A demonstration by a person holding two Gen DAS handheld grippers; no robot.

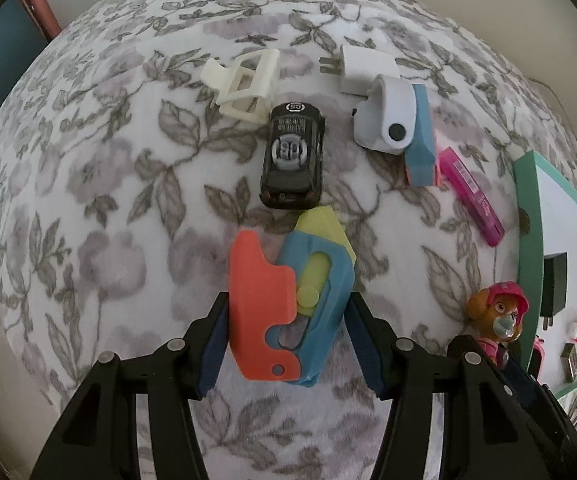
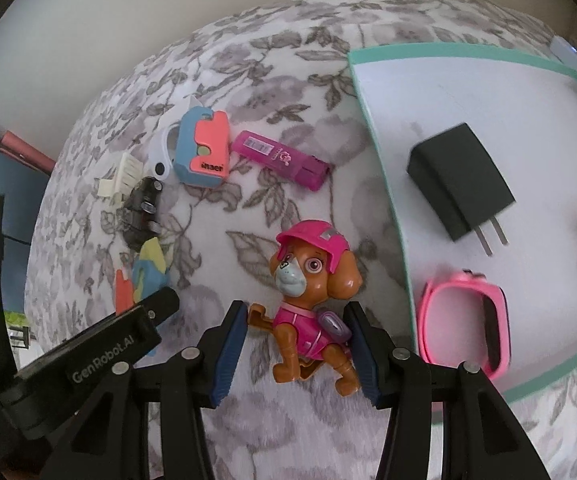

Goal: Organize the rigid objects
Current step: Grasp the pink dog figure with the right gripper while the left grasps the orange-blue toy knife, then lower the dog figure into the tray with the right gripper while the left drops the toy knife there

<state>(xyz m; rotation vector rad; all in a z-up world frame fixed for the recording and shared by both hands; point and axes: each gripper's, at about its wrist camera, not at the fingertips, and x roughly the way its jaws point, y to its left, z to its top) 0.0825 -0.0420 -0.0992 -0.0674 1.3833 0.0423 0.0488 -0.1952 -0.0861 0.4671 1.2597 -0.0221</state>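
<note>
My left gripper [image 1: 288, 344] is open around an orange, blue and yellow plastic toy [image 1: 288, 304] that lies on the floral blanket; the fingers [image 1: 212, 344] stand just beside its sides. My right gripper [image 2: 294, 354] is open around a brown puppy figure in a pink helmet [image 2: 312, 304], which lies on the blanket between the fingers [image 2: 228, 352]. The puppy also shows in the left wrist view [image 1: 498, 316]. A white tray with a teal rim [image 2: 392, 184] lies to the right, holding a black charger [image 2: 458, 184] and a pink watch [image 2: 464, 324].
On the blanket farther off lie a black toy car [image 1: 292, 156], a cream plastic clip [image 1: 244, 84], a white charger [image 1: 362, 66], a white, blue and orange toy [image 1: 398, 128] and a pink stick [image 1: 472, 196]. The left gripper's body [image 2: 88, 360] sits left of the puppy.
</note>
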